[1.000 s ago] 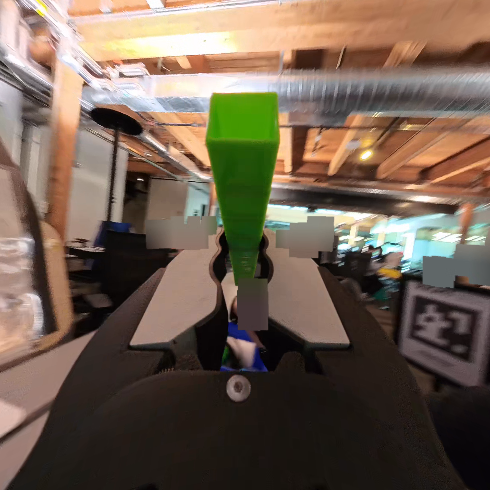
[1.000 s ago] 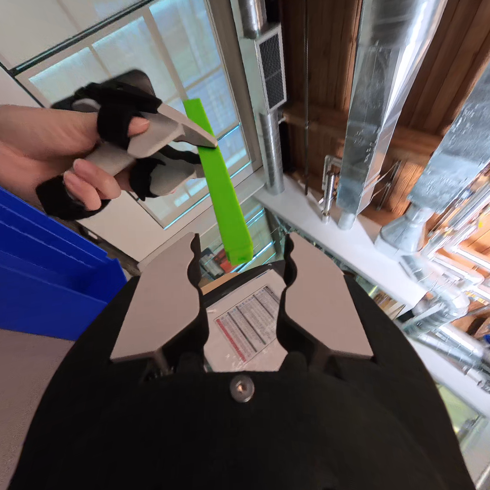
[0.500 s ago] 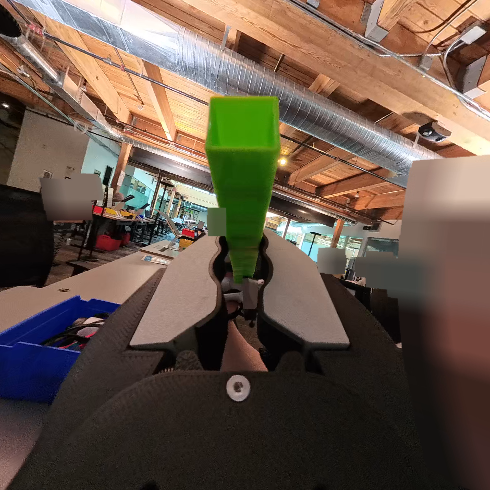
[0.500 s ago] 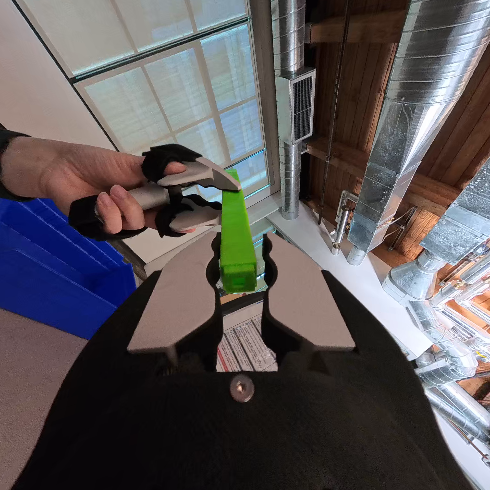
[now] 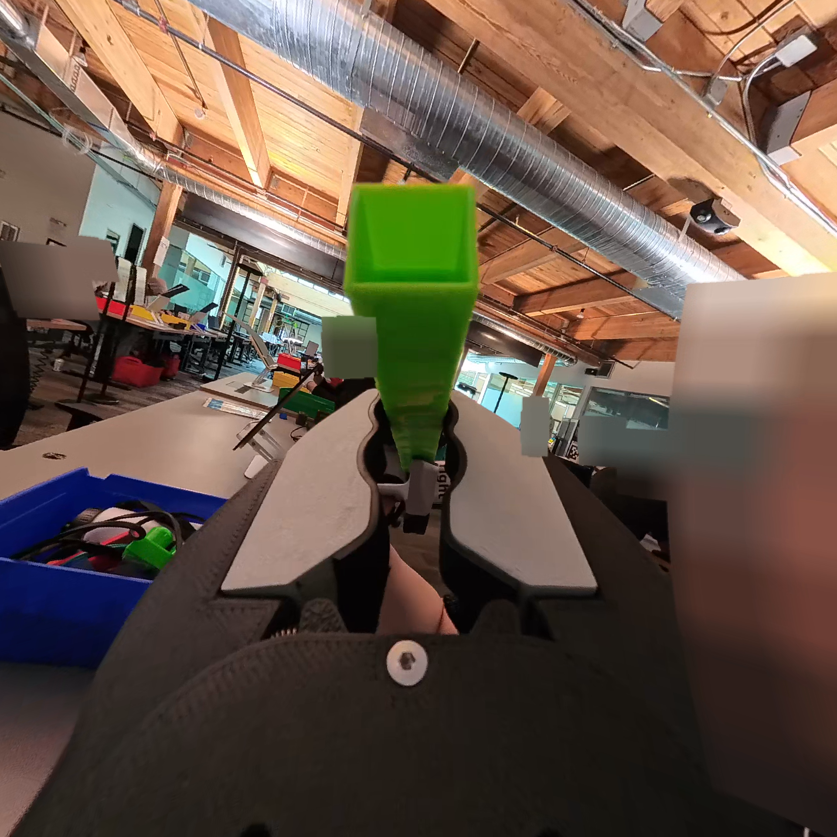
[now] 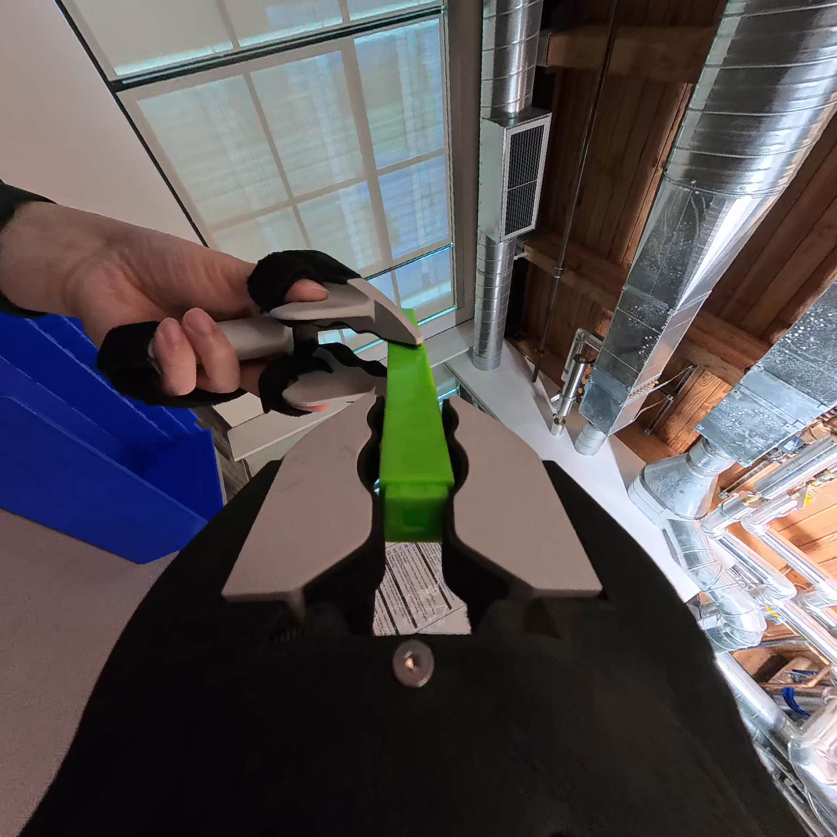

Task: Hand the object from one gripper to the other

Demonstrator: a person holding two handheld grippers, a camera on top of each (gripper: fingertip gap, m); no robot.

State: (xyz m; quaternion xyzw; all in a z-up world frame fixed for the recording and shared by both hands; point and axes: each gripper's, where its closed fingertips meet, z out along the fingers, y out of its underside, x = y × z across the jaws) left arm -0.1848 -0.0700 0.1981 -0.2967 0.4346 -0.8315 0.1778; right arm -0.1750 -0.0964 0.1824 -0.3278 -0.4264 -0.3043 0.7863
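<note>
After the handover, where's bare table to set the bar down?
Bare table lies behind the blue bin, up to the clear stand. The right wrist view shows more bare table beside the bin. The bin itself is crowded with cables and parts.

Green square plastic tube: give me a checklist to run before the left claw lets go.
1. Left claw shut on the green square plastic tube: ok.
2. Right claw shut on the tube's other end, both fingers against its sides: ok.
3. Tube sits deep between the right fingers, not at the tips: ok.
4. Right grip firm enough to carry it alone: cannot tell.
5. The two claws grip separate ends: ok.
6. Path for the left claw to back away, blue plastic bin nearby: cannot tell.
</note>
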